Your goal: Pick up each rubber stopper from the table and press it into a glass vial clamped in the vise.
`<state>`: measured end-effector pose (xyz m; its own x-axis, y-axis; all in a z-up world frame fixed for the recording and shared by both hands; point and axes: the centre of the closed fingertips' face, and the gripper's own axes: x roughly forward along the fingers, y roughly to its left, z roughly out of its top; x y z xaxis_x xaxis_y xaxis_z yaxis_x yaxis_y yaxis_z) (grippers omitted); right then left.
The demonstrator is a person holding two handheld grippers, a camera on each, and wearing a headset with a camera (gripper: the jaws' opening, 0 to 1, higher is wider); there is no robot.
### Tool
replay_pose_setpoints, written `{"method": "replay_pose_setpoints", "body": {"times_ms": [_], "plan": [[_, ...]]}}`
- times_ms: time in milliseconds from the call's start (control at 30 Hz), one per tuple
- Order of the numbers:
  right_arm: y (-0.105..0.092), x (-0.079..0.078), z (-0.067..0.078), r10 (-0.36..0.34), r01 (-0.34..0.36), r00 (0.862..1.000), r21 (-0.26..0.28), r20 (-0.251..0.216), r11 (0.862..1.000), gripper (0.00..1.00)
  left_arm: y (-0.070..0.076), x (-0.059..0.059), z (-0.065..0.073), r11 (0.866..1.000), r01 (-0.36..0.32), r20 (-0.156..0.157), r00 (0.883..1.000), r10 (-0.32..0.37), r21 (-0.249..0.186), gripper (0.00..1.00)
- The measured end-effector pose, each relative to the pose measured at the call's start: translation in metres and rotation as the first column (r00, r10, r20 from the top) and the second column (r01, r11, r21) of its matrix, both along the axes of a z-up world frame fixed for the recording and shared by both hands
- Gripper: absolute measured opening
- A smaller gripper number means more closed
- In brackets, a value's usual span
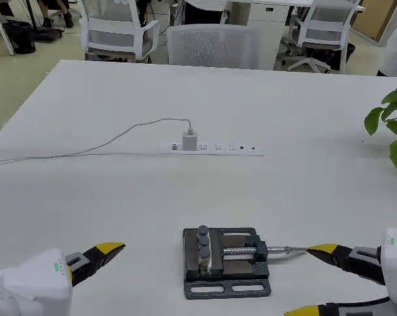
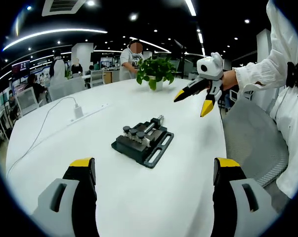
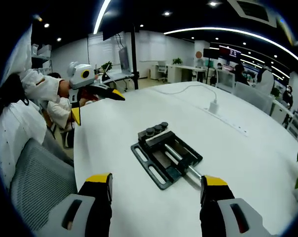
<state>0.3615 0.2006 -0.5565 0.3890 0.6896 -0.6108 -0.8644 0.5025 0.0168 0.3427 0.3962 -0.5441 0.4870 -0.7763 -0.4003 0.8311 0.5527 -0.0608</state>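
left gripper (image 2: 154, 165) and right gripper (image 3: 157, 178) both gape empty either side of vise (image 1: 226, 262) holding three dark-topped vials (image 1: 203, 241).

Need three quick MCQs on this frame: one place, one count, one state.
1. The vise sits: A) nearer the person than the power strip B) beyond it C) on it
2. Dark-capped vials in the vise: A) one B) three C) five
3. The left tongs and right tongs are: A) shut on stoppers B) shut, empty C) open, empty

1A: the strip lies farther from the person.
2B: three stand in a row.
3C: each pair gapes, nothing between.
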Motion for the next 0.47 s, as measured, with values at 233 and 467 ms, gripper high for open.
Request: {"method": "replay_pose_setpoints", "body": {"times_ms": [233, 467], "plan": [[0.0007, 0.0011, 0.0025, 0.006, -0.006, 1.000, 0.005, 0.012, 1.000, 0.73, -0.0002, 0.0004, -0.0017, 1.000, 0.001, -0.002, 1.000, -0.001, 0.003, 0.99], [0.0013, 0.0009, 0.0020, 0.012, -0.012, 1.000, 0.004, 0.014, 1.000, 0.73, -0.0004, 0.0007, -0.0018, 1.000, 0.002, -0.003, 1.000, -0.002, 0.002, 0.99]]}}
